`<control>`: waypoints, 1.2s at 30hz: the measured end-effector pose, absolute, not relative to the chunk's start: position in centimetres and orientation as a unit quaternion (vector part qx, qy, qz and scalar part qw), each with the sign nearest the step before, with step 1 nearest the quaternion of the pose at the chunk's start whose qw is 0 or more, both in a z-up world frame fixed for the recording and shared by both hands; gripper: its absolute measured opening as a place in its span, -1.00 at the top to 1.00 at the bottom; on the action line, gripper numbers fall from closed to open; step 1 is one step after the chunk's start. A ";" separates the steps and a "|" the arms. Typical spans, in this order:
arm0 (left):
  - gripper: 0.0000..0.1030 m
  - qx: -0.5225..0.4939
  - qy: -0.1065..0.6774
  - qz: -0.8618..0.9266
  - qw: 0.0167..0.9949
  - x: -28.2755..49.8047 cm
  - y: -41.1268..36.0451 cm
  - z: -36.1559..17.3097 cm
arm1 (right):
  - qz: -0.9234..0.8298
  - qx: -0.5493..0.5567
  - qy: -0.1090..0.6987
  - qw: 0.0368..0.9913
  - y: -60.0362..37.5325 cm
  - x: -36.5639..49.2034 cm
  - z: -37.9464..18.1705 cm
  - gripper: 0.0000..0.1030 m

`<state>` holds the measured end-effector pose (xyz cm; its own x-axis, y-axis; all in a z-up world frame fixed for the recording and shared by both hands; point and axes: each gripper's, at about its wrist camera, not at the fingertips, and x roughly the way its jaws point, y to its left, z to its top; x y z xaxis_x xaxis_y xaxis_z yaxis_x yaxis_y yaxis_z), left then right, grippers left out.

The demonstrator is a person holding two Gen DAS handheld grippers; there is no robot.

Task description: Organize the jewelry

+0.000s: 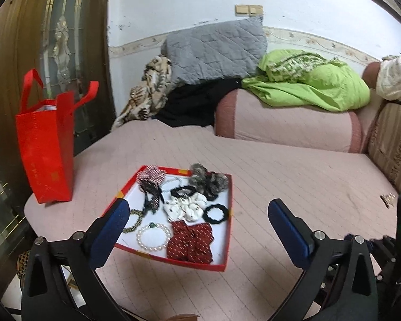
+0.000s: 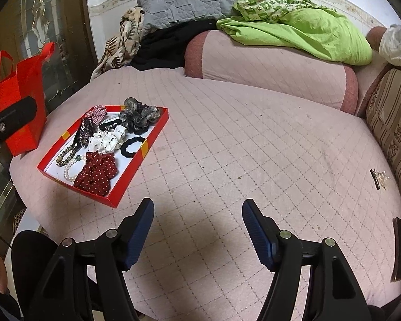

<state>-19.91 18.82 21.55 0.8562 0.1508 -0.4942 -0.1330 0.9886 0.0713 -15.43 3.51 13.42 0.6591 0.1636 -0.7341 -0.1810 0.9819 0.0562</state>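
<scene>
A red tray (image 1: 228,214) (image 2: 140,160) lies on the pink quilted bed. It holds a pearl bracelet (image 1: 152,236) (image 2: 69,172), a dark red dotted scrunchie (image 1: 191,243) (image 2: 96,172), a white scrunchie (image 1: 185,206) (image 2: 107,139), a black hair tie (image 1: 216,213) (image 2: 131,147), a grey furry scrunchie (image 1: 205,179) (image 2: 139,115) and a beaded chain (image 1: 135,222) (image 2: 65,156). My left gripper (image 1: 200,214) is open, empty, just above the tray's near side. My right gripper (image 2: 197,214) is open and empty over bare quilt, right of the tray. A small clear hair clip (image 2: 379,178) (image 1: 389,199) lies at the bed's right edge.
A red gift bag (image 1: 46,147) (image 2: 18,107) stands left of the tray. A pink bolster (image 2: 267,67), green bedding (image 2: 302,26) and a grey pillow (image 1: 214,48) lie at the back. A striped cushion (image 2: 395,133) borders the right. A dark phone-like object (image 2: 399,248) lies at the right edge.
</scene>
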 end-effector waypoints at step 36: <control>-1.00 -0.015 0.392 0.069 0.917 -17.7 21.9 15.1 | 0.091 -0.042 0.407 0.908 5.8 -15.6 12.4 -0.51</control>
